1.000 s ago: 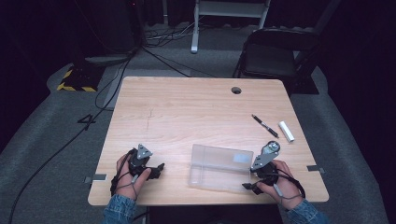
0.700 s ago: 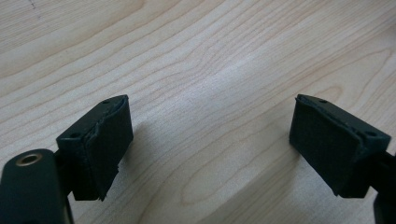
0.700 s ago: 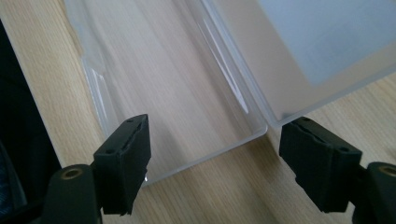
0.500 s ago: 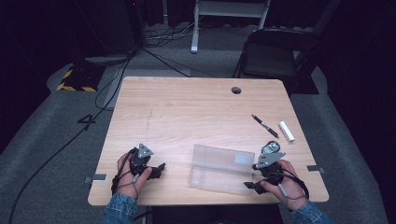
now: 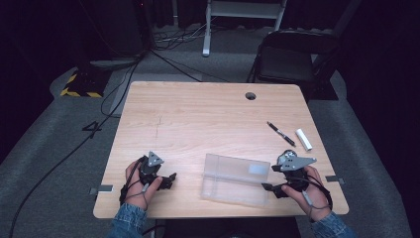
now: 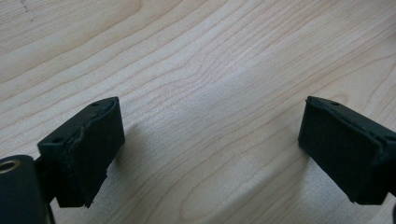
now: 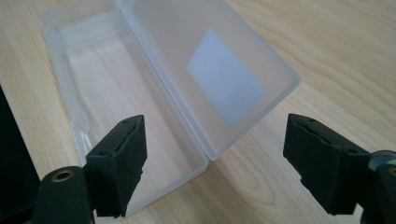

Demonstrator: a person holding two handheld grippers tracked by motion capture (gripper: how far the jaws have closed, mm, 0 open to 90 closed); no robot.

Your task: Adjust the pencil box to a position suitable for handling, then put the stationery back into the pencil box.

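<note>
A clear plastic case (image 5: 235, 179) lies open on the wooden table (image 5: 198, 124) near its front edge, lid flat beside the tray; a white label (image 7: 226, 83) is on the lid. My right gripper (image 5: 270, 188) rests just right of the case, open, its jaws wide apart over the case's near corner (image 7: 205, 158) and holding nothing. My left gripper (image 5: 171, 179) lies at the front left, open, with bare wood (image 6: 210, 140) between its jaws. A black pen (image 5: 281, 133) and a white cylinder (image 5: 303, 139) lie at the right.
A round cable hole (image 5: 250, 95) is near the table's far edge. A dark folding chair (image 5: 292, 59) stands behind the table at the right, and cables (image 5: 119, 94) run across the grey floor at the left.
The right hand and gripper have shifted slightly. The left gripper and the case stay where they were.
</note>
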